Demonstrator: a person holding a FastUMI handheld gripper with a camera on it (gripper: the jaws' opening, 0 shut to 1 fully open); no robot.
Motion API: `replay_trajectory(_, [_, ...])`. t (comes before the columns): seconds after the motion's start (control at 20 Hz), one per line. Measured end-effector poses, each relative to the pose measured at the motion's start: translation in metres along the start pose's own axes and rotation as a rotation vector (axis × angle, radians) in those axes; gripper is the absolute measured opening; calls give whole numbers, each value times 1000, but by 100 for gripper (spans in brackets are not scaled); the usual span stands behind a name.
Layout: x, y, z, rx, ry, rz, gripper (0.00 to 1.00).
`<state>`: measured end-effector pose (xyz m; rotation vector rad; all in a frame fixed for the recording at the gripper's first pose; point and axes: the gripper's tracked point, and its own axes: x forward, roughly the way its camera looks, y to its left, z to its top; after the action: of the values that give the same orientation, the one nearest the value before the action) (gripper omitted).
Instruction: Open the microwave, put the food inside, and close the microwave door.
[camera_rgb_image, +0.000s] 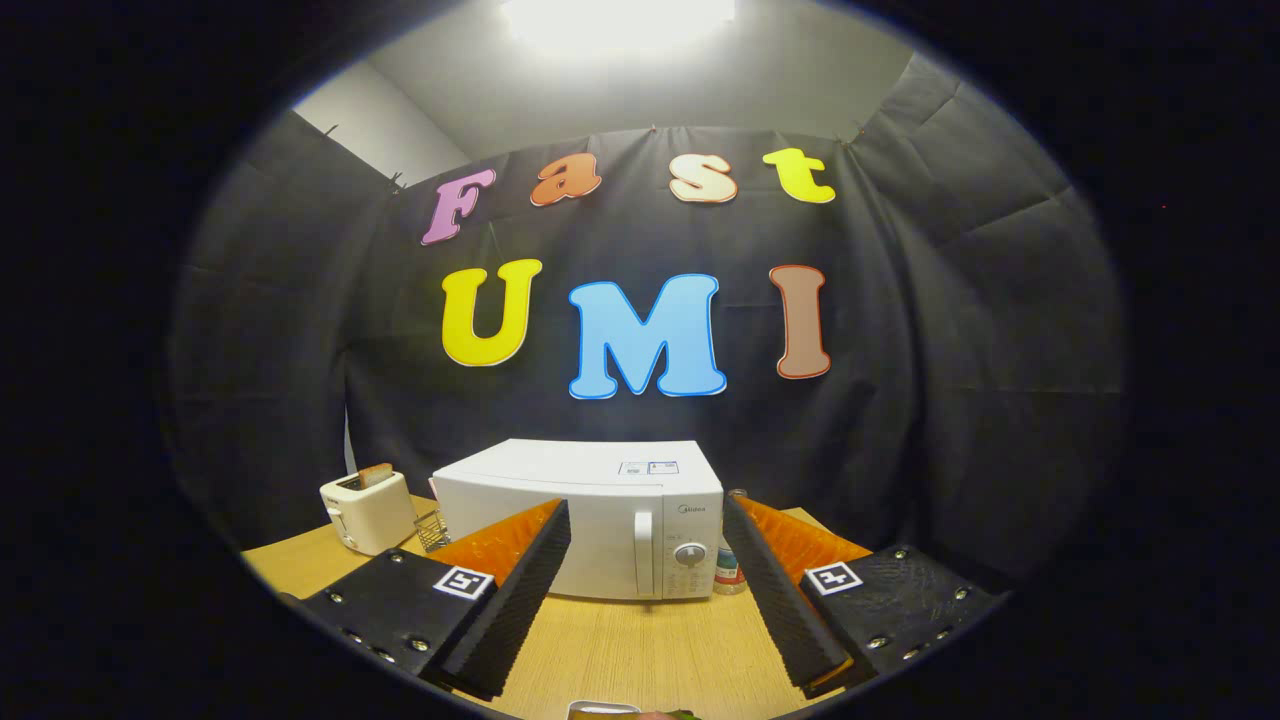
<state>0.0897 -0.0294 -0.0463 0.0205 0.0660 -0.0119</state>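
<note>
White microwave (590, 520), door closed, sits at the back of the wooden desk (620, 650), beyond the fingers.

Tool (646, 520) held level and facing it, fingers spread wide, gripping nothing; microwave handle and dial show between them. Toaster (367, 512) with a slice of bread, then a small wire rack (432, 530), stand left of the microwave; a jar (731, 572) sits just right. Something at the near desk edge, too cut off to identify. Black cloth wall behind, bright lamp overhead.

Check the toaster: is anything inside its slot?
A slice of toast sticks up from the white toaster; its lower part is hidden inside. The gripper is open.
</note>
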Motion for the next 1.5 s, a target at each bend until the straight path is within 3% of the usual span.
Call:
replay_trajectory(0.35, [80,-1,-33,13,66,20,98])
replay_trajectory(0.85, [174,-9,-118,34,239,20,96])
replay_trajectory(0.9, [179,-9,-129,35,261,21,88])
replay_trajectory(1.2, [197,-5,-165,48,348,27,76])
replay_trajectory(1.3, [202,-5,-170,72,366,21,60])
replay_trajectory(1.4, [204,0,-179,113,389,39,60])
replay_trajectory(1.45, [203,2,-176,126,394,42,51])
replay_trajectory(1.5, [204,4,-175,109,386,37,35])
